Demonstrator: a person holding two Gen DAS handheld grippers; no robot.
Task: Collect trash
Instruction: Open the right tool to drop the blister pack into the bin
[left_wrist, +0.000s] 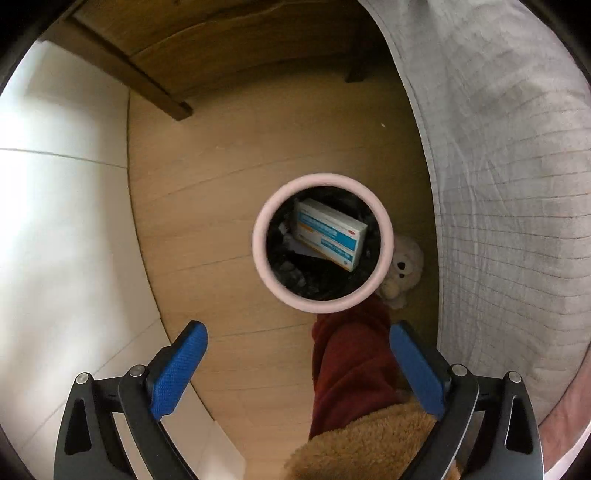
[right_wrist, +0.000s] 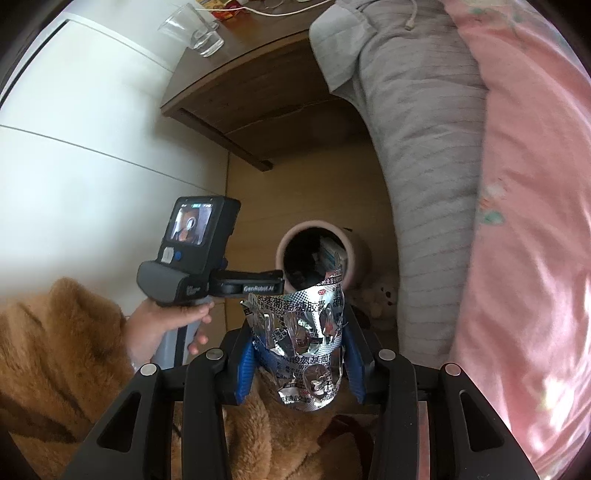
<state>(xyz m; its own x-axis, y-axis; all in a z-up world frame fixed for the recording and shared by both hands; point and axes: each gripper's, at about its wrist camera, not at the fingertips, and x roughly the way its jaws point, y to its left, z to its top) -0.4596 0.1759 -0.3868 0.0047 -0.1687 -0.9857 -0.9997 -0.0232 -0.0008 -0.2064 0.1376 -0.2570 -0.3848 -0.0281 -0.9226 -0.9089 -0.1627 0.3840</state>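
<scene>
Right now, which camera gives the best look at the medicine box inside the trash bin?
The left wrist view: it looks straight down into the trash bin, so the blue and white medicine box shows its whole top face. The right wrist view shows only a sliver of it, behind the foil blister sheet.

The blister pack (right_wrist: 301, 343) was crinkled, shiny foil; the bin (left_wrist: 322, 243) had a smooth matt rim; the floor (left_wrist: 207, 206) was satiny wood.
</scene>
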